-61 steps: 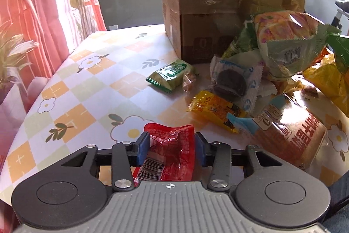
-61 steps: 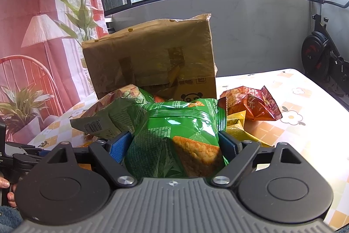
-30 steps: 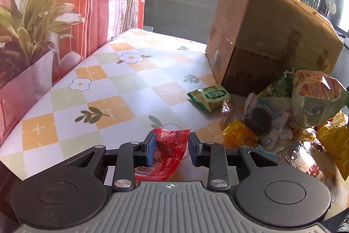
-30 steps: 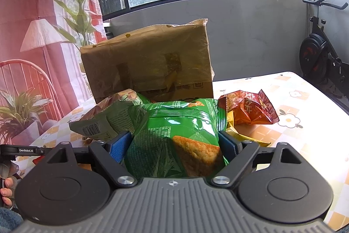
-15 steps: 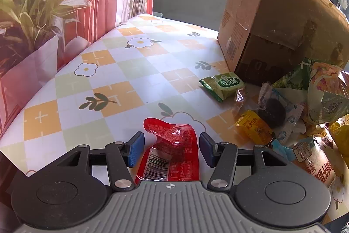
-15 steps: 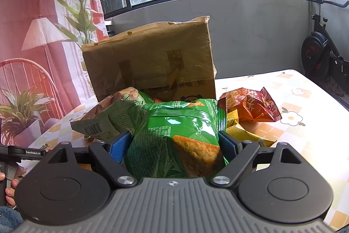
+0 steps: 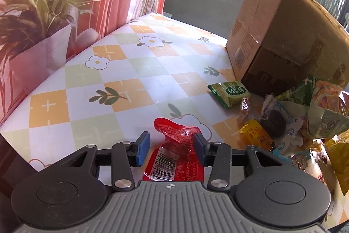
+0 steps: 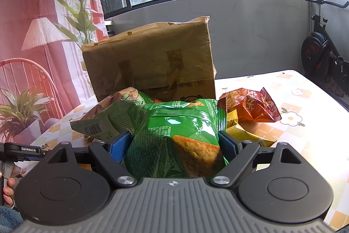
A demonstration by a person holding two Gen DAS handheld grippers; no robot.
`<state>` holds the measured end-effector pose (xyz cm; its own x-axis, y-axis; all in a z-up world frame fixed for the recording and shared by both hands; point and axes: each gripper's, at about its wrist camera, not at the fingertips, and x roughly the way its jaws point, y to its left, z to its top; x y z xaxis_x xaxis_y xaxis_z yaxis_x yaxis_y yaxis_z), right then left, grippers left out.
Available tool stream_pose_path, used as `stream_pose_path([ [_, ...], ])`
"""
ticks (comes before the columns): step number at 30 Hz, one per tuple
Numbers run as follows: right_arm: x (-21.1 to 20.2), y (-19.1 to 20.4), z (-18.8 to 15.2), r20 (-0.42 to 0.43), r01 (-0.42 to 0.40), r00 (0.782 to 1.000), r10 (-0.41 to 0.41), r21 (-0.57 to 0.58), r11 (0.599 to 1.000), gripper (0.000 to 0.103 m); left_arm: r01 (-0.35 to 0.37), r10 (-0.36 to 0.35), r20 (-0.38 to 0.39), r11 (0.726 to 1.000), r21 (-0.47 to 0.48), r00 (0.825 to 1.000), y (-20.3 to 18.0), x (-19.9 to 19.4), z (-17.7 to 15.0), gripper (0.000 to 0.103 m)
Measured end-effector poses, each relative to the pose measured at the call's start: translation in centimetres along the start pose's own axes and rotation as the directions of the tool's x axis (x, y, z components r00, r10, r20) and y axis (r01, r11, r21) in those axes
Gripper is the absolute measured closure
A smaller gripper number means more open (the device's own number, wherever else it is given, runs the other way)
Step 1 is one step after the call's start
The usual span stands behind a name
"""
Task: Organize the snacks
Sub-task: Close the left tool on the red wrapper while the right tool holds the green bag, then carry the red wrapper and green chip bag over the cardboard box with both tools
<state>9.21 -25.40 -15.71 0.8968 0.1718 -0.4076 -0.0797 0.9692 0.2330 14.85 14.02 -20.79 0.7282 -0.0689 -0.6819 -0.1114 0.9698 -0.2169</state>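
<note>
In the left wrist view a red snack packet [image 7: 174,156] lies on the flowered tablecloth between the open fingers of my left gripper [image 7: 171,146]; the blue pads stand apart from it. In the right wrist view my right gripper [image 8: 173,144] is shut on a green chip bag [image 8: 174,141], held in front of the snack pile. A pile of snacks lies right of the red packet: a small green packet [image 7: 229,91], a yellow packet [image 7: 256,134], a cookie packet [image 7: 277,121].
A brown cardboard box [image 7: 281,40] stands at the back of the table; it also shows in the right wrist view [image 8: 150,62]. A red-orange bag [image 8: 248,105] lies right of the box. A potted plant [image 7: 37,14] and red curtain stand beyond the left table edge.
My left gripper opened and let go of the red packet, which now lies on the table. The left view swung left. The right gripper kept still with the green bag.
</note>
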Motion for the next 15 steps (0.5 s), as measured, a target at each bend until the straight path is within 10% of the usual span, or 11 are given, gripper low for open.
stream_pose_path([
  [15,0.0,0.0,0.0,-0.001,-0.002,1.0,0.002,-0.002,1.0,0.017,0.051,-0.047,-0.026,0.985,0.162,0.999,-2.6,0.8,-0.5,0.062],
])
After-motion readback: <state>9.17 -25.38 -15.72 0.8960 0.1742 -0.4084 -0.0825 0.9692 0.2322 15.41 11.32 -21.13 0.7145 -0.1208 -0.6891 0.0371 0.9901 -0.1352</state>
